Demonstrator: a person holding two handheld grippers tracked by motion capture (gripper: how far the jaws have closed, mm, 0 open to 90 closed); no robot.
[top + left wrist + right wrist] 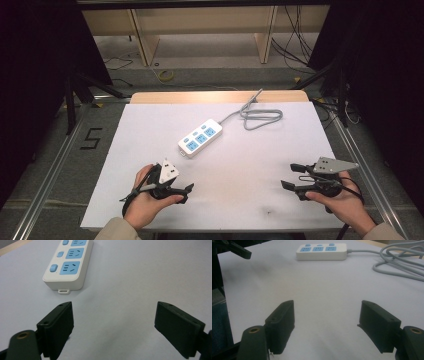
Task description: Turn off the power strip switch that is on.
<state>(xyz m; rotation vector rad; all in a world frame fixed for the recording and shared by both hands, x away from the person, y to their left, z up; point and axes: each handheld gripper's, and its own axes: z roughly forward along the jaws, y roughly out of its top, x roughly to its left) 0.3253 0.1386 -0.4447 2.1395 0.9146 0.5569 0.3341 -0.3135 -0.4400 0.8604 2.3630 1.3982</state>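
Black jaws on both tools stand spread with nothing between them. The left gripper (186, 192) sits low over the near edge of the bench (150, 130), cradled in the person's left hand (145, 202); the right gripper (291, 176) hovers near the right side, well apart from it. Between and beyond them lies bare white surface, then the power strip (200, 137), set at a slant near the middle, its blue sockets facing up. From its far end the grey cord (260, 117) loops loosely and runs off the back edge.

Risks, as I judge them: the strip is light and smooth, so a one-sided push from the left gripper, which is nearest its close end, would probably slide or spin it instead of seating it between the pads. Its body also looks wide for a flat grasp, so the pads could slip off the rounded edges. Farther back, the slack cord could snag or drag, tugging the strip askew if it is lifted.
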